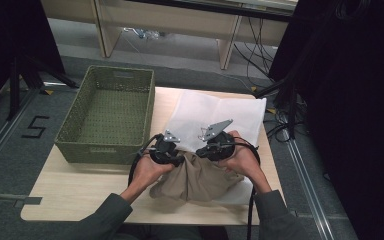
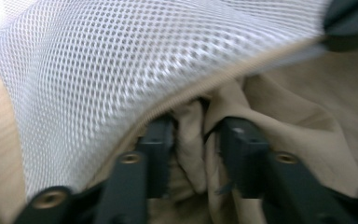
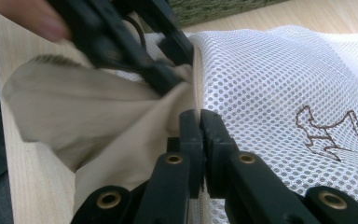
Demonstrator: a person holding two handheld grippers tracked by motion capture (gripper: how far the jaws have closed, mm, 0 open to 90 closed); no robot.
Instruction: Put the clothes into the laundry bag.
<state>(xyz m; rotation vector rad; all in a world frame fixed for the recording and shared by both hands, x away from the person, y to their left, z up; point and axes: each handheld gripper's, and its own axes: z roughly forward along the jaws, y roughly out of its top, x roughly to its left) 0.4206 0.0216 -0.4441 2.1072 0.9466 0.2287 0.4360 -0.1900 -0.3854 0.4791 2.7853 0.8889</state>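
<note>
A white mesh laundry bag [image 1: 220, 112] lies flat on the table, its zip opening toward me. A beige cloth [image 1: 200, 177] is bunched at that opening, part of it inside. My left gripper [image 1: 174, 156] is at the left of the opening; in the left gripper view its jaws [image 2: 191, 140] are shut on a fold of the beige cloth [image 2: 289, 107] under the mesh [image 2: 121, 60]. My right gripper [image 3: 200, 122] is shut on the bag's zip edge, with mesh [image 3: 270, 88] to its right and cloth [image 3: 88, 112] to its left. In the high view it [image 1: 206, 150] sits close beside the left gripper.
A green woven basket [image 1: 122, 72], nothing in it, stands on the left half of the wooden table [image 1: 80, 180]. The bag carries a brown stitched animal outline [image 3: 328, 130]. Beyond the table are dark stands, cables and a grey floor.
</note>
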